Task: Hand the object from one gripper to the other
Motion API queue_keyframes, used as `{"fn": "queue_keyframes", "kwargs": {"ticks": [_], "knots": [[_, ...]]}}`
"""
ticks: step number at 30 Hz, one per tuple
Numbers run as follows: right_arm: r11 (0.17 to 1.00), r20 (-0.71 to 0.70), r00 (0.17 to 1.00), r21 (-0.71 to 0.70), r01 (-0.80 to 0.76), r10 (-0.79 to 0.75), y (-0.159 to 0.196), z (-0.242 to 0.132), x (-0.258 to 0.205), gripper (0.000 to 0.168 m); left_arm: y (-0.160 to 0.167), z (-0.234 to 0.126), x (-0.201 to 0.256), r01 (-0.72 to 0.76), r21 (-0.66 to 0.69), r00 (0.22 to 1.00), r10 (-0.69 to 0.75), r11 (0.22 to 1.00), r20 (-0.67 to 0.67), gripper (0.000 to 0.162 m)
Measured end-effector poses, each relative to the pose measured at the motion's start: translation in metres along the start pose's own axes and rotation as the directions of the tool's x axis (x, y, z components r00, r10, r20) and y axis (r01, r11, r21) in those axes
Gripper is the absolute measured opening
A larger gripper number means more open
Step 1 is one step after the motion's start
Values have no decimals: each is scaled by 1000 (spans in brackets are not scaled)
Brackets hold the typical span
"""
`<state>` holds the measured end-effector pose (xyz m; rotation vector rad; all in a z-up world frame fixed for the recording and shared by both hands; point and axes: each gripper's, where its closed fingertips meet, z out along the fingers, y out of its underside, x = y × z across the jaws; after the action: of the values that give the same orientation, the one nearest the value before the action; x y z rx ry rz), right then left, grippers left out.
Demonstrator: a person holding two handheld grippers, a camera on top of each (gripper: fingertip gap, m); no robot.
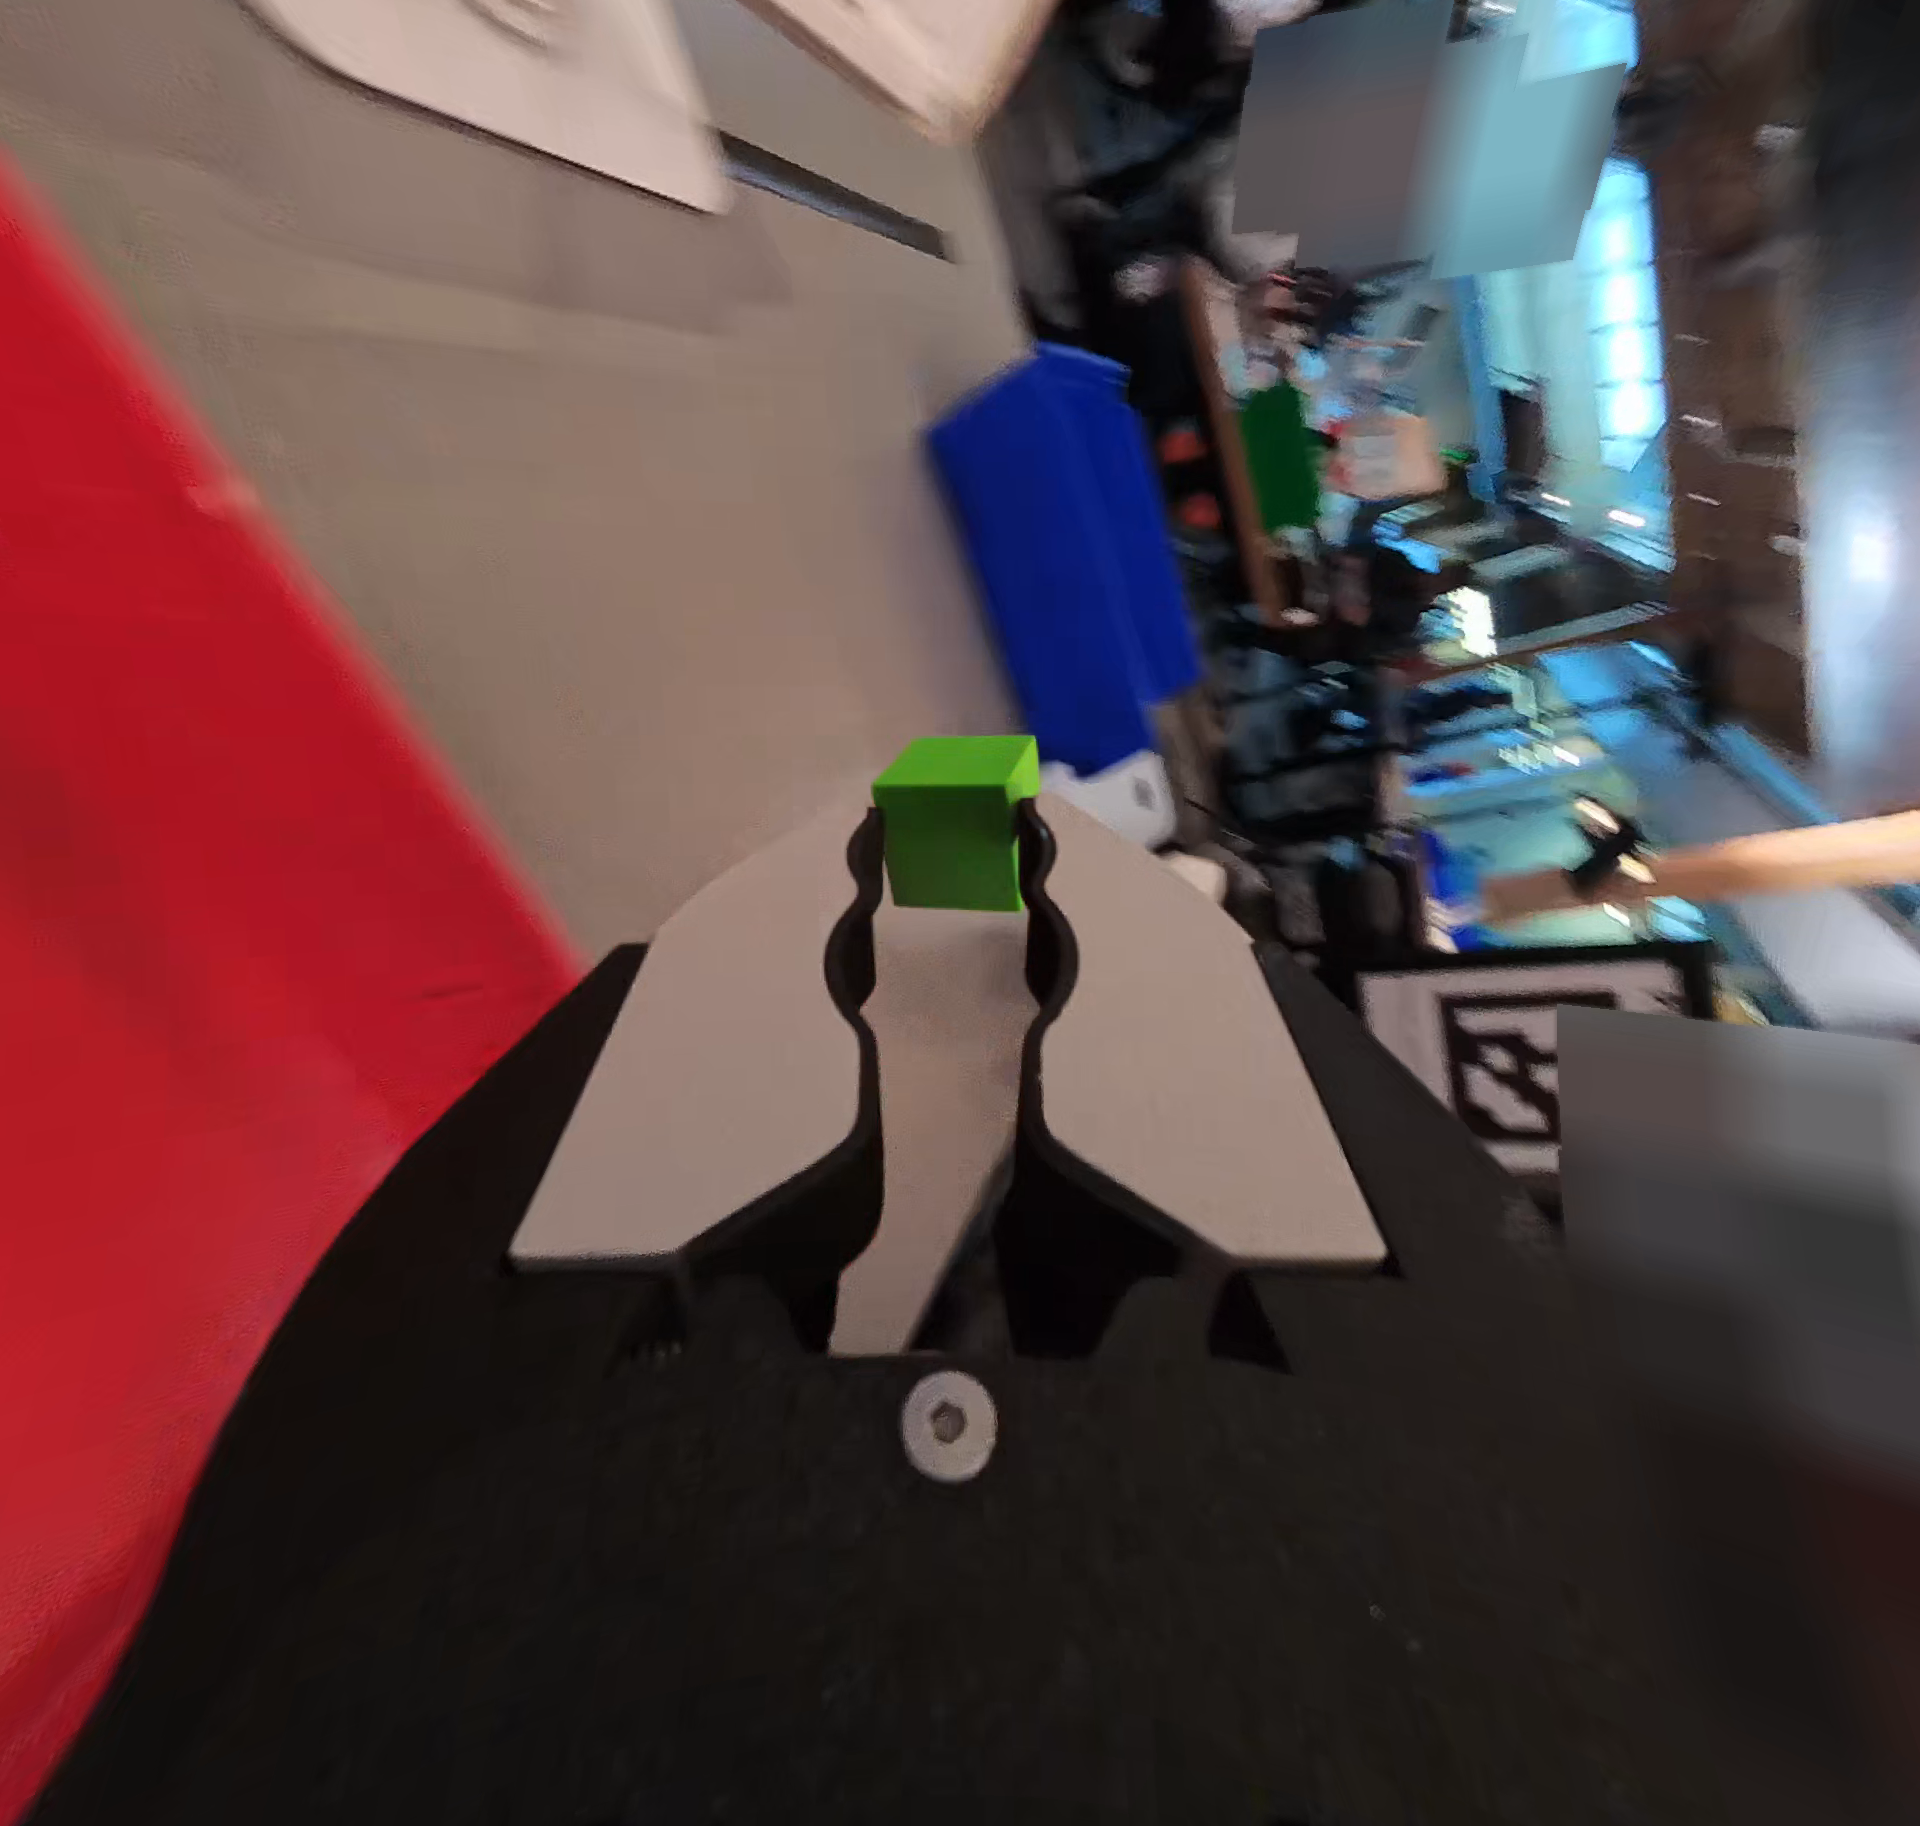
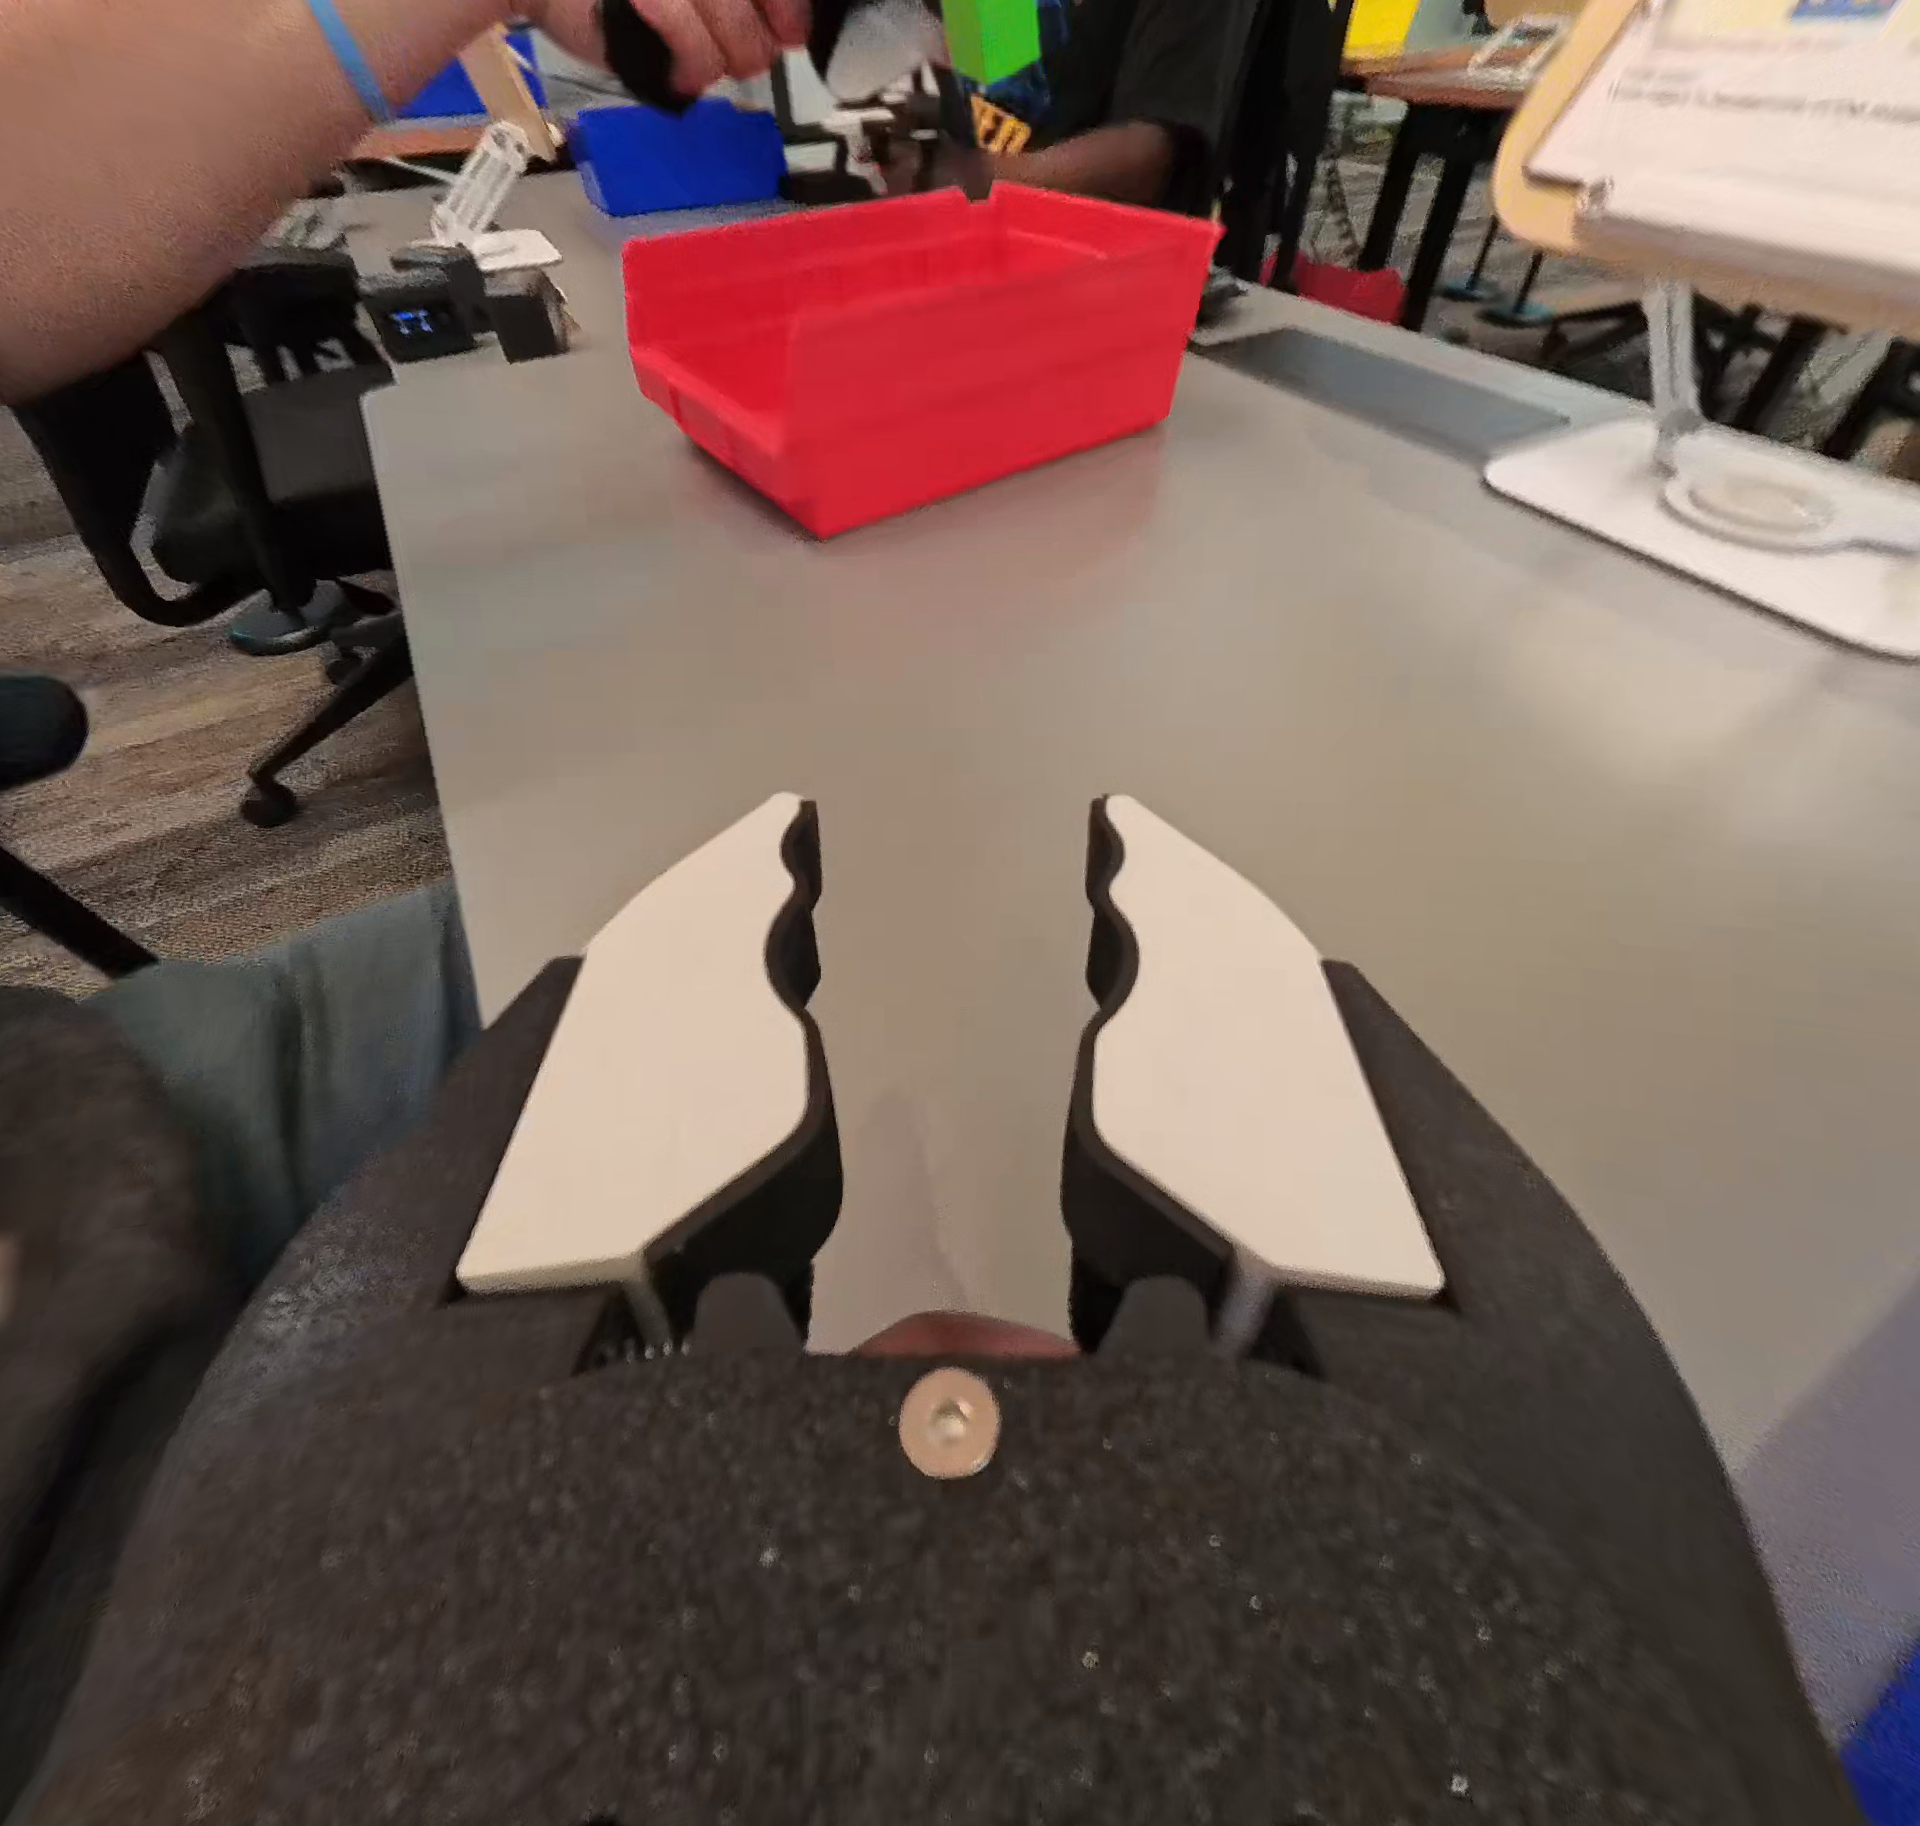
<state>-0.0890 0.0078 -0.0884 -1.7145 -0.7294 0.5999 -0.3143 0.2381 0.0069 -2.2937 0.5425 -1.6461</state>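
A small green cube [image 1: 951,826] sits pinched between the tips of my left gripper [image 1: 951,841], which is shut on it and rolled sideways above the table. The same cube [image 2: 989,18] shows in the right wrist view, held high above the red bin [image 2: 914,353] by the left gripper [image 2: 935,10] in a person's hand [image 2: 686,0]. My right gripper [image 2: 951,841] is open and empty, low over the near part of the grey table [image 2: 1039,654], well short of the cube.
The red bin [image 1: 208,789] fills the left of the left wrist view. A blue bin [image 2: 675,150] [image 1: 1060,571] stands at the table's far edge. A white stand [image 2: 1714,529] with a tilted board is at the right. An office chair [image 2: 270,488] and a seated person [image 2: 1122,62] are beyond the table.
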Motion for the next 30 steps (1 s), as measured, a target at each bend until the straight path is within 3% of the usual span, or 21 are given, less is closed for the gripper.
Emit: {"fn": "queue_keyframes", "kwargs": {"ticks": [4,8,13,16,23,24,25,27,30], "knots": [[993,22,994,47,107,-108,-58,37,6,49,44,51,71,-68,-25,970,60,997,-237,24],[977,30,987,152,152,-158,-121,62,2,49,87,98,121,-64,-62,908,32,996,-417,24],[955,-7,971,179,235,-238,-137,63,-5,48,115,127,141,-61,-67,886,23,996,-464,24],[943,-21,959,180,280,-281,-134,57,-8,33,124,139,146,-52,-89,881,4,995,-473,24],[963,55,971,155,223,-234,-120,35,-2,28,138,161,150,-7,-104,892,-41,995,-450,25],[964,53,975,173,202,-214,-122,26,4,28,141,159,146,-12,-84,902,-25,996,-431,32],[964,36,980,188,187,-197,-126,14,12,28,146,157,138,-33,-54,922,10,998,-386,43],[965,-53,985,196,173,-165,-133,-18,45,28,150,151,102,-111,76,975,124,991,-186,31],[983,-255,964,147,110,-70,-135,-82,121,28,183,140,57,-293,156,956,284,943,75,30]]}}
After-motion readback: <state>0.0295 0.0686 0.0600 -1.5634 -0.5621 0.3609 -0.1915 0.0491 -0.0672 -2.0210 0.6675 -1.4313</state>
